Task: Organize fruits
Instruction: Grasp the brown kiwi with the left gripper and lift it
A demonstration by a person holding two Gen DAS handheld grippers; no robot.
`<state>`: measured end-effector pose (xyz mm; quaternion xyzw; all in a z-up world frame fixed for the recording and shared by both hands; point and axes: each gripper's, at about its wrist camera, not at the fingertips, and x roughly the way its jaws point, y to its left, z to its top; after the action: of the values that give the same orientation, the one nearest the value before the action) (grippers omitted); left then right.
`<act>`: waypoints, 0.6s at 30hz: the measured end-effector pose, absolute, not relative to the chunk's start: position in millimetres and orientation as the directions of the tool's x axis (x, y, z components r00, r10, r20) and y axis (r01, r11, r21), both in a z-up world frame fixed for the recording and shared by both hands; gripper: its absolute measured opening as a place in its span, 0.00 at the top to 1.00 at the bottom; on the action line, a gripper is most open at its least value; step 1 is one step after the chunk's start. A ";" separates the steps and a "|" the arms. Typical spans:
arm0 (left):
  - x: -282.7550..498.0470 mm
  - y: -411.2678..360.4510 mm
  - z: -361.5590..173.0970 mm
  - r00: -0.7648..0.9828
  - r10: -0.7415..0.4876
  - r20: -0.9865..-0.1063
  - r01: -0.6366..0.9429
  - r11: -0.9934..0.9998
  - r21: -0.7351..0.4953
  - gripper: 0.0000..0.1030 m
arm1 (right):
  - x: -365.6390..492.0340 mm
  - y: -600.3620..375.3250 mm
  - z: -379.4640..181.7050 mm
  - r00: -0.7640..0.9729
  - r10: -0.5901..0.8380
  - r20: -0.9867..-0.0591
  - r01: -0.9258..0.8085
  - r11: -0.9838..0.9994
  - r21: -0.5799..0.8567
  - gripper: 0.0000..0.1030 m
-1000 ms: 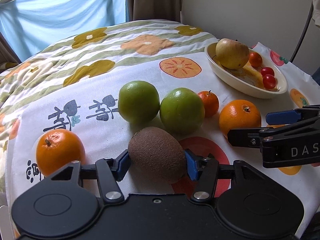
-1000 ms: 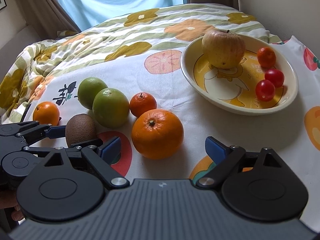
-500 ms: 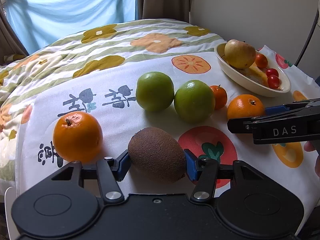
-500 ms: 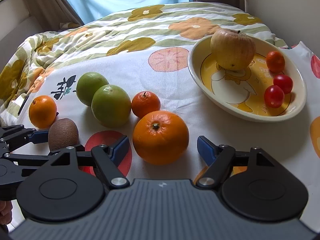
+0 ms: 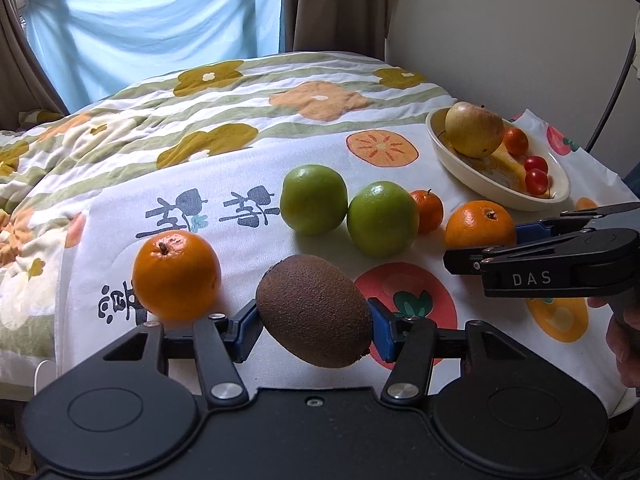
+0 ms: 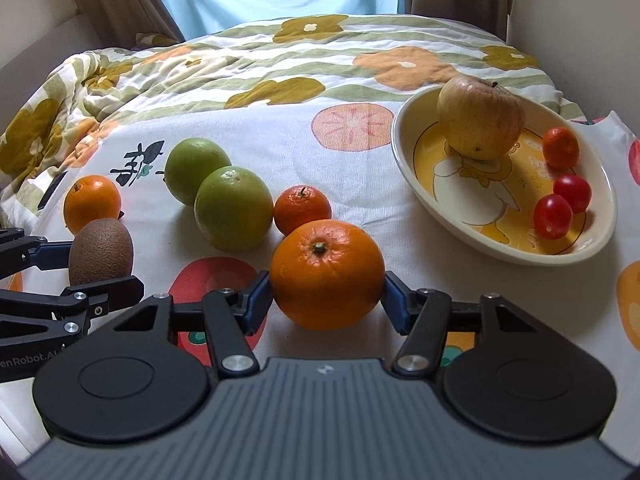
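Note:
My left gripper is shut on a brown kiwi, held a little above the cloth. In the right wrist view the kiwi hangs at the left, between the left gripper's fingers. My right gripper is closing its jaws on a large orange that rests on the cloth, and both blue pads touch its sides. The cream bowl at the right holds an apple, a small mandarin and two cherry tomatoes.
On the flowered cloth lie two green fruits, a small mandarin and a second orange at the left. A wall runs behind the bowl, with a curtained window at the back. A hand holds the right gripper.
The right gripper's jaws have come together from wide open onto the large orange. The left gripper has risen slightly and pulled back with the kiwi.

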<state>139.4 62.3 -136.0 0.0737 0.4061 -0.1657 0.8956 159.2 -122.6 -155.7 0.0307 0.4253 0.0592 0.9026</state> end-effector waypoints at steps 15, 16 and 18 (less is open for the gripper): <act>119.2 20.1 -93.0 0.659 -0.265 -0.704 0.347 0.937 -0.028 0.42 | 135.0 -163.2 -117.3 0.671 0.163 -0.723 -0.096 0.986 0.133 0.29; 118.1 15.7 -90.7 0.661 -0.265 -0.702 0.346 0.938 -0.028 0.42 | 133.6 -168.1 -114.9 0.673 0.163 -0.721 -0.096 0.986 0.134 0.29; 115.8 4.7 -85.3 0.665 -0.267 -0.697 0.346 0.938 -0.029 0.42 | 131.6 -177.9 -110.0 0.676 0.163 -0.719 -0.095 0.986 0.134 0.29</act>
<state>115.8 4.7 -85.3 0.0529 0.3729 -0.1681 0.9110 131.6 -177.9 -110.0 0.0428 0.3963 0.0706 0.9144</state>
